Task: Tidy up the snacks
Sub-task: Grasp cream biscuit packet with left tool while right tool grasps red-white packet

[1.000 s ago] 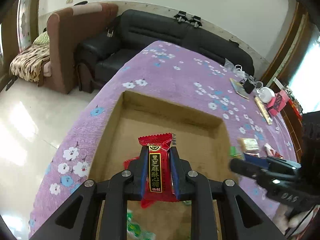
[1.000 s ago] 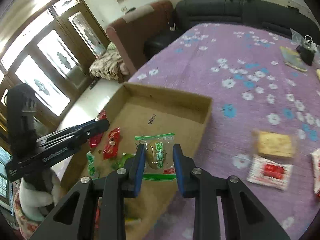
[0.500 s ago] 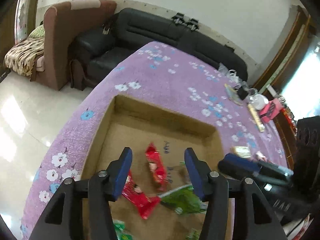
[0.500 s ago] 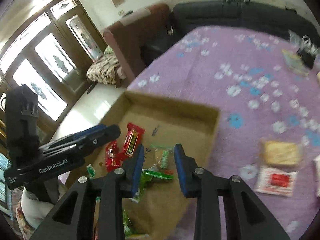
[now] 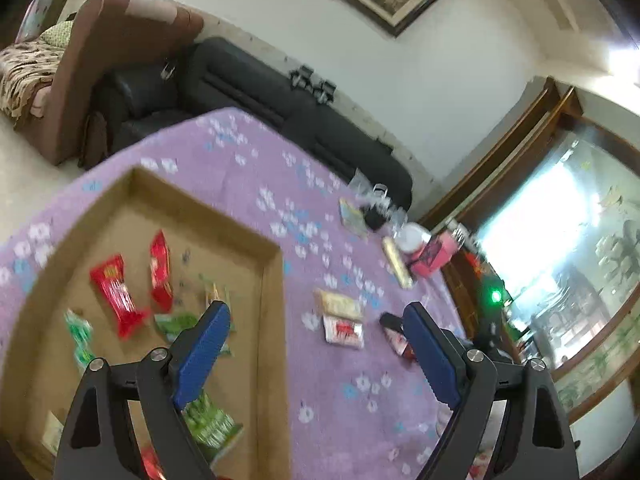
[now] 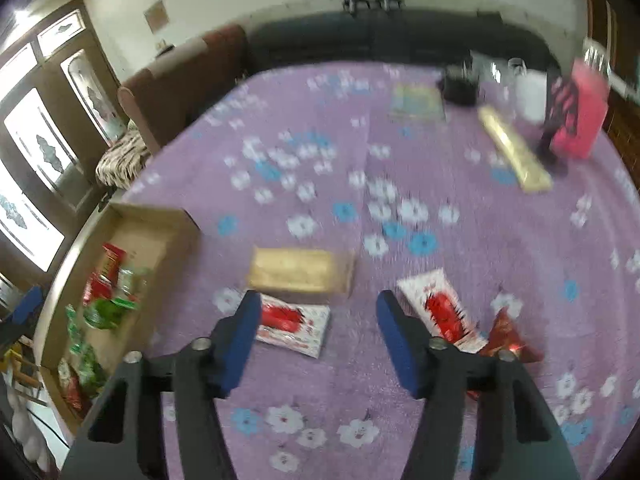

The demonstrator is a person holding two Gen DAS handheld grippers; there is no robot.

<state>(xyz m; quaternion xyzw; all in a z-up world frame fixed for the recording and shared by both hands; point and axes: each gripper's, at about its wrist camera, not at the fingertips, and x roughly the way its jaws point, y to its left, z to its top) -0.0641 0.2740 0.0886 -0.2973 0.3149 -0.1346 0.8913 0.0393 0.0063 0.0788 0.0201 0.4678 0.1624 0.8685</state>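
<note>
Left wrist view: the left gripper (image 5: 316, 344) is spread wide with nothing in it, hovering over the right wall of the cardboard box (image 5: 272, 320). Red snack packs (image 5: 114, 292) and green ones (image 5: 208, 424) lie inside.

Right wrist view: the right gripper (image 6: 316, 340) is also wide apart and empty, above the purple tablecloth (image 6: 360, 184). A white-and-red packet (image 6: 294, 326) sits just past its left finger, a tan cracker pack (image 6: 300, 272) lies beyond, and the box (image 6: 132, 216) is off to the left.
</note>
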